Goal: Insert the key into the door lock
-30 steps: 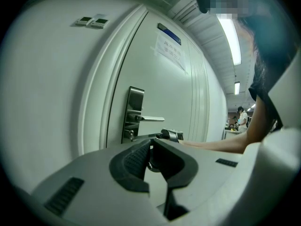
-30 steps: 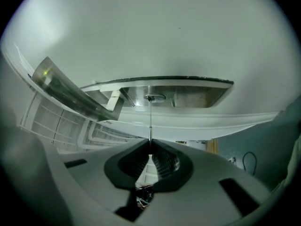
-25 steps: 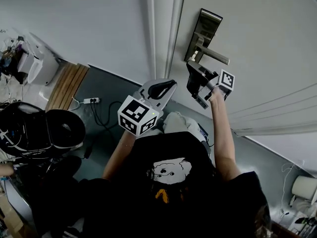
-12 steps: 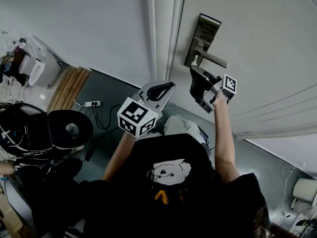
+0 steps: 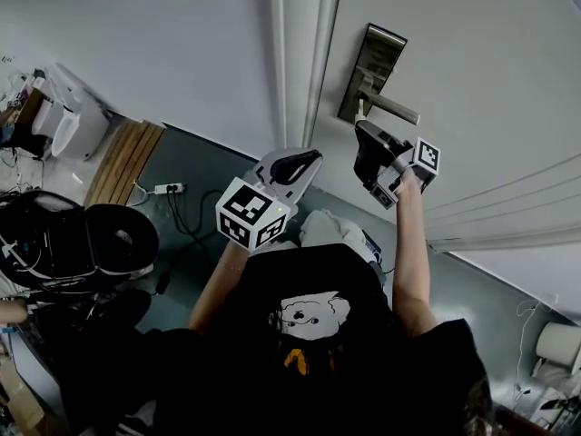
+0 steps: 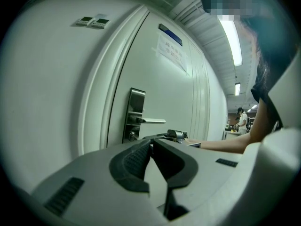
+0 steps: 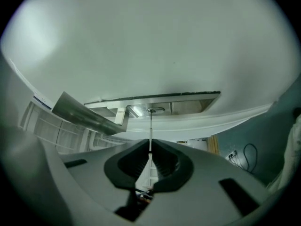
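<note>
Key pinched in right gripper jaws, tip at lock; door notice illegible.

Head view from above, both gripper views toward door lock

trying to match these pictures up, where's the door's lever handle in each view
Head view: lever handle upper right of centre, sticking out rightward from the lock plate.
Left gripper view: left of centre, pointing right, above the jaws.
Right gripper view: a slanted bar at left, beside the key.
Shared landmark: the metal lock plate, behind the handle in all three.
</note>
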Motion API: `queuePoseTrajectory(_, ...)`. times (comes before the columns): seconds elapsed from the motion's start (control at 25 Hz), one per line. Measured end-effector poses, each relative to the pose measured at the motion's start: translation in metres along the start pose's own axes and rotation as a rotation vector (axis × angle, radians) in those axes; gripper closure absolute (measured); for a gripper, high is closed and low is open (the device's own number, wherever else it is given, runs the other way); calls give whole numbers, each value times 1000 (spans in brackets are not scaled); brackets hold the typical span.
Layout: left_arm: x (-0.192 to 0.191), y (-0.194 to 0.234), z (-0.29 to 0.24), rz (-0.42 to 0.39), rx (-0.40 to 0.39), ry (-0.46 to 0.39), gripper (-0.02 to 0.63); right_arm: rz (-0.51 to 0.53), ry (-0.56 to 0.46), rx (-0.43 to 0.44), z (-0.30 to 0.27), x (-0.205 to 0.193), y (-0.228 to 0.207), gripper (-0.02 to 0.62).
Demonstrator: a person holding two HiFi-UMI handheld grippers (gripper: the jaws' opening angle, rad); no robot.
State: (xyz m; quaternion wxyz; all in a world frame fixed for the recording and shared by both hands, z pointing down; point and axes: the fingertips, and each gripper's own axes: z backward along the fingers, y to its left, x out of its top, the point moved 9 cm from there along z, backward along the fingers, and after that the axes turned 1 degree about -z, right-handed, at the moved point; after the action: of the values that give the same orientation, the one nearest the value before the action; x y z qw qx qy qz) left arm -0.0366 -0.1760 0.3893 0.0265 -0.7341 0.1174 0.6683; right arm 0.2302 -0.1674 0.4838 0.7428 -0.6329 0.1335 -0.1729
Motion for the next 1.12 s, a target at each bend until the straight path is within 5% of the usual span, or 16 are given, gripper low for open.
queuePoseTrajectory(0.84,-1,9,-9,24,9,4,581,-6,-109,-25,0,-6,0,575)
queuePoseTrajectory(1.12,1,7,-13,26,-2,11,581,-126,-137,47,-7,-13,4,568)
